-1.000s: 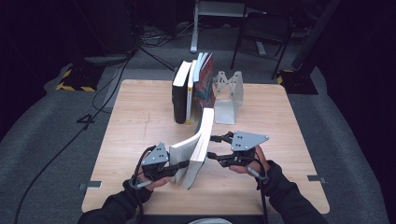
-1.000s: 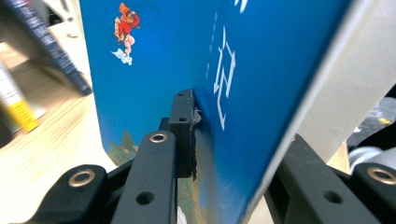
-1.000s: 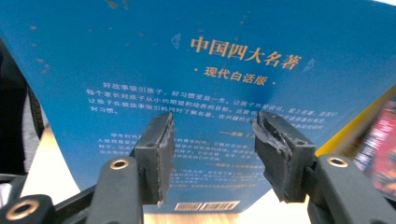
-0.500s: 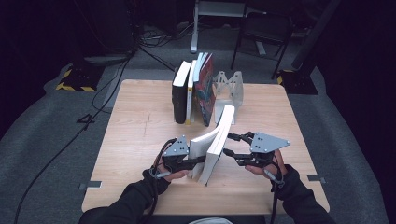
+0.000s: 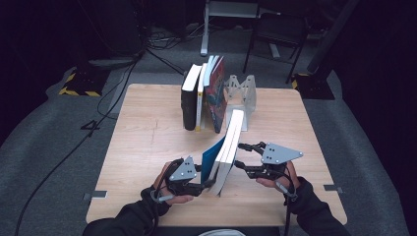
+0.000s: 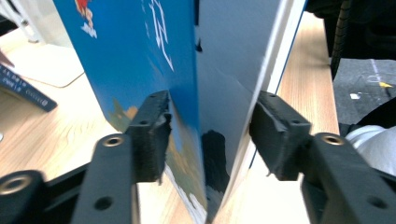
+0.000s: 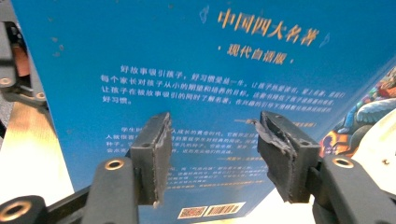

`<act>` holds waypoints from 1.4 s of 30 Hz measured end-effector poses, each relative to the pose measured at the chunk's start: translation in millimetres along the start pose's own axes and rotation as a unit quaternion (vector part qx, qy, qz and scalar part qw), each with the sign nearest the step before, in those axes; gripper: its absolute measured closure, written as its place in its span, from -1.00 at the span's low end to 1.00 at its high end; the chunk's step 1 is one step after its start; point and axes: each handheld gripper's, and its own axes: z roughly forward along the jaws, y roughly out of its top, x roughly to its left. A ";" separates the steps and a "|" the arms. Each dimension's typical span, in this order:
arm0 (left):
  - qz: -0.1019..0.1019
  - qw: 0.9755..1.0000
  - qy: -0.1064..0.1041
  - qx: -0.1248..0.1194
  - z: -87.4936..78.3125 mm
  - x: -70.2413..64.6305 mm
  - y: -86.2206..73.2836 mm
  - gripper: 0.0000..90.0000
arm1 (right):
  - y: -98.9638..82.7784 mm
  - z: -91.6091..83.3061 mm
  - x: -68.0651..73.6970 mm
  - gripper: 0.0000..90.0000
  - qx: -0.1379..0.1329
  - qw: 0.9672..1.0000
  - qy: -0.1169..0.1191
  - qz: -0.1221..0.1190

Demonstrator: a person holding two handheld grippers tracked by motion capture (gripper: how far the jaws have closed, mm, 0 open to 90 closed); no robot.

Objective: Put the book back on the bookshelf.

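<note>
A blue paperback book [image 5: 225, 155] stands near the centre of the pale wooden surface [image 5: 142, 147], between both spread claws: left claw [image 5: 206, 184], just opening around its cover, right claw [image 5: 237, 156] beside it. Above, a row of upright books [image 5: 202, 96] leans on a grey metal bookend [image 5: 246, 93].

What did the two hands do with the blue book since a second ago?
They slid the blue book across the table toward the bookend, standing it more upright. The left gripper has just been opening; the book's near edge sits between its jaws, no longer pinched. The right gripper is open against the back cover. The row of books stayed put.
</note>
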 end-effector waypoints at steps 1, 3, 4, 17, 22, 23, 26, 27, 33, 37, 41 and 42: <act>0.001 1.000 -0.012 0.005 -0.5 -2.6 -0.5 -0.06 | -0.7 0.2 0.1 -0.02 0.000 1.000 0.000 0.001; 0.003 1.000 -0.010 0.008 0.1 -6.2 -0.8 -0.20 | -1.8 1.0 0.4 -0.04 0.003 1.000 0.002 0.002; 0.007 1.000 -0.009 0.012 1.2 -10.8 -1.1 -0.20 | -2.7 2.2 1.2 -0.04 0.004 1.000 0.004 0.001; -0.042 0.989 0.140 -0.002 42.8 -34.1 1.0 -0.35 | -18.3 20.4 1.6 -0.20 0.017 0.999 -0.009 0.031; -0.048 0.988 0.148 -0.016 45.4 -32.2 0.8 -0.33 | -20.2 23.5 -1.0 -0.25 0.018 0.999 -0.015 0.036; -0.047 0.987 0.151 -0.016 45.9 -32.5 0.9 -0.33 | -20.3 23.7 -1.2 -0.26 0.018 0.999 -0.015 0.037; -0.037 0.986 0.159 -0.018 46.9 -32.1 0.4 -0.33 | -20.8 24.9 -2.1 -0.29 0.020 0.999 -0.018 0.042; -0.033 0.986 0.161 -0.018 47.0 -31.6 0.1 -0.33 | -20.9 25.6 -2.1 -0.29 0.020 0.999 -0.019 0.043; -0.043 0.987 0.152 -0.003 39.7 -25.2 -0.4 -0.11 | -20.3 27.9 -0.7 -0.30 0.021 0.999 -0.029 0.041; -0.048 0.988 0.149 0.007 27.6 -15.2 -4.2 0.24 | -21.7 27.3 -2.6 -0.26 0.025 0.998 -0.041 0.040; -0.034 0.993 0.115 0.007 17.0 -3.1 -9.8 0.29 | -24.4 24.3 -7.8 -0.25 0.028 0.997 -0.057 0.037; -0.034 0.993 0.115 0.007 17.0 -3.1 -9.8 0.30 | -24.4 24.3 -7.8 -0.25 0.028 0.997 -0.057 0.037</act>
